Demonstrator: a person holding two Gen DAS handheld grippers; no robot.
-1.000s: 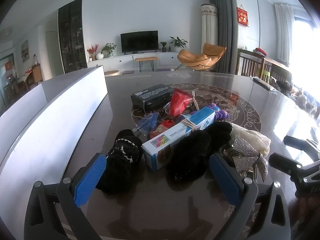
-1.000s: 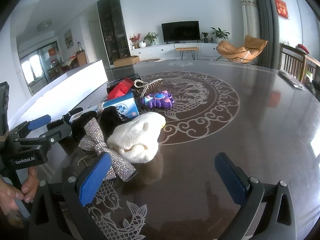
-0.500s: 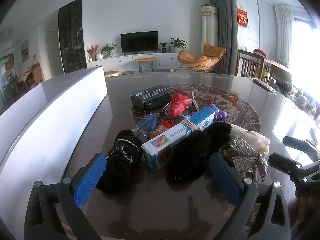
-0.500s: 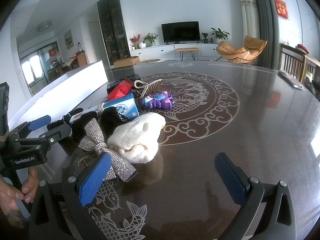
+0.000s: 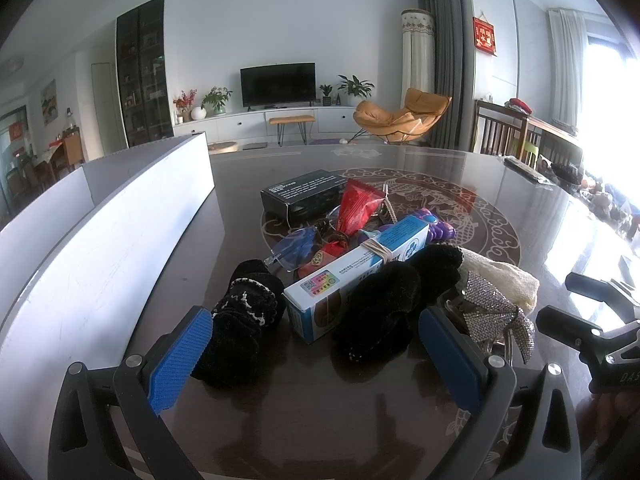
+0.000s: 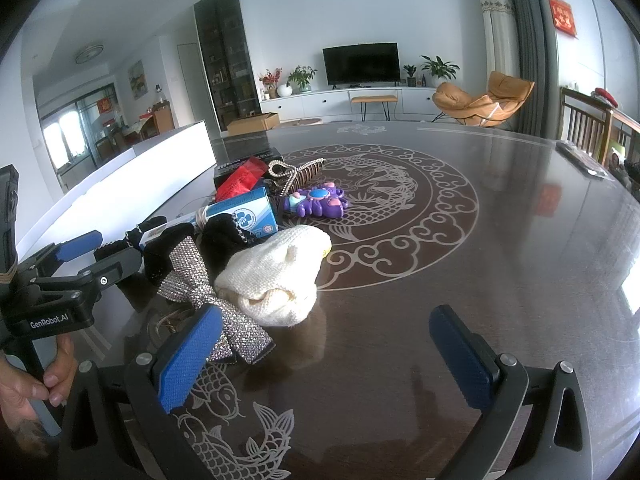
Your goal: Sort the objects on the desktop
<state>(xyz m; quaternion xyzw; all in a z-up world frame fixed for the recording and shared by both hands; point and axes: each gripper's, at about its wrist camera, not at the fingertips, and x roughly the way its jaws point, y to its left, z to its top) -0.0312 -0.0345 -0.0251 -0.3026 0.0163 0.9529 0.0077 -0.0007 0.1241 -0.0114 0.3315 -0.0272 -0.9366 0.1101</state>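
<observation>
A heap of small objects lies on the dark table (image 6: 500,264). In the left wrist view it holds a blue-and-white box (image 5: 356,268), black fuzzy pieces (image 5: 244,320) (image 5: 384,312), a sequined silver bow (image 5: 496,312), a cream knit item (image 5: 504,280), a red packet (image 5: 358,206), a black box (image 5: 304,194) and a purple toy (image 5: 436,228). My left gripper (image 5: 316,360) stands open just short of the heap. My right gripper (image 6: 324,356) is open too, with the bow (image 6: 212,300) and the cream knit item (image 6: 276,280) ahead on its left.
A long white tray wall (image 5: 100,232) curves along the left side of the table. A dark remote (image 6: 580,160) lies at the far right edge. A hand (image 6: 28,384) holds the left gripper's handle. Bare tabletop stretches right of the heap.
</observation>
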